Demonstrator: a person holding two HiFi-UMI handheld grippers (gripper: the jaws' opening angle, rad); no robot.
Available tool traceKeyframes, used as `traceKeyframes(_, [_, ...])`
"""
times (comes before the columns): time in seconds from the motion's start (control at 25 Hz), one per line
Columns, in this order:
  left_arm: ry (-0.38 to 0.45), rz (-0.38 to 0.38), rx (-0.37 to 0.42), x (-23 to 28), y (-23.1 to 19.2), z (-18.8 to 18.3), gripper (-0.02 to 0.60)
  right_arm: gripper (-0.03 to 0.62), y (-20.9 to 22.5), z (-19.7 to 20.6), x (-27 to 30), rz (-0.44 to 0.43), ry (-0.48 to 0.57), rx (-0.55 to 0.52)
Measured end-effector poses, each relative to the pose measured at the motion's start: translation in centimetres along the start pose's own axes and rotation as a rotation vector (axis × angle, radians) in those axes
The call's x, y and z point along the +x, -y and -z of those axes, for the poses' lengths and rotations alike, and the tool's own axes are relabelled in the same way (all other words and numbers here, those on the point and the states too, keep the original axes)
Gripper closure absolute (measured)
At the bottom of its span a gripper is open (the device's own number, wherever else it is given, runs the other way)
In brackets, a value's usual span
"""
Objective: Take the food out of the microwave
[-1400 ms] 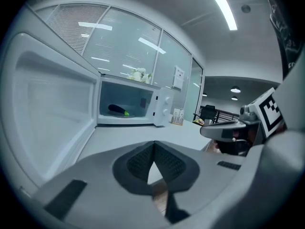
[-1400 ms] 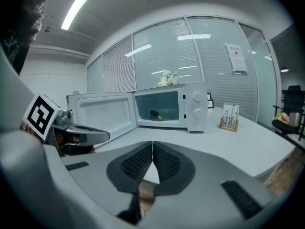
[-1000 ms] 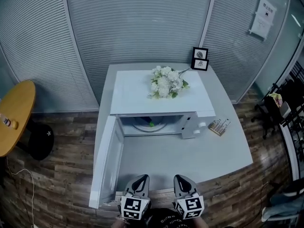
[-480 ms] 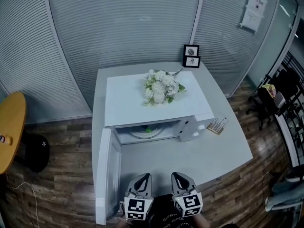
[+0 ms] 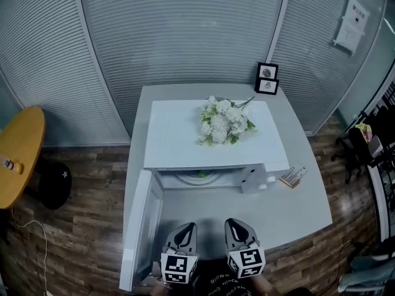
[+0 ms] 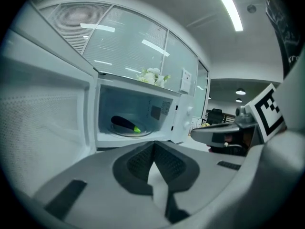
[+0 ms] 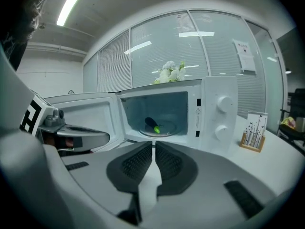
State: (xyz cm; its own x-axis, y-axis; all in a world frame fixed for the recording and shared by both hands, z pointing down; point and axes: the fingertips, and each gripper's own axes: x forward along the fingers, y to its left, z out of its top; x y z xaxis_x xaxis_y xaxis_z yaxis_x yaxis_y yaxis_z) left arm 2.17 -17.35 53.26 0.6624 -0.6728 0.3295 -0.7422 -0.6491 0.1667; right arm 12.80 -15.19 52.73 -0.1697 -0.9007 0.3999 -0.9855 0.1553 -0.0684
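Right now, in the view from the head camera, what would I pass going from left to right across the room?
round wooden table → open microwave door → white flowers → two small picture frames → card stand → wall notice

You work under cool, even overhead light. The ceiling strip lamps (image 6: 228, 5) glare in both gripper views and mirror in the glass wall (image 7: 190, 37). Expect fisheye bending and black corners there. The microwave (image 7: 217, 113) cavity appears dim blue-green. Shadows on the worktop (image 5: 259, 208) are faint.
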Motion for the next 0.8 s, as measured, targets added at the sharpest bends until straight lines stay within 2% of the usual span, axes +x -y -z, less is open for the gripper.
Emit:
traceKeyframes(0.4, [0.019,-0.077,-0.001,0.9,-1.6,-1.5,0.574,0.583,1.3,-3.1,3.9,-0.063,0.036,-0.027])
traceKeyframes(0.52, [0.015,-0.099,-0.003,0.8,-2.1,-1.5,0.574,0.496,1.1,-4.1,5.5,-0.098,0.041,-0.044])
traceKeyframes(0.8, [0.001,-0.134,-0.013,0.6,-2.5,-1.1,0.574,0.457,0.6,-5.9,9.5,-0.155,0.031,-0.095])
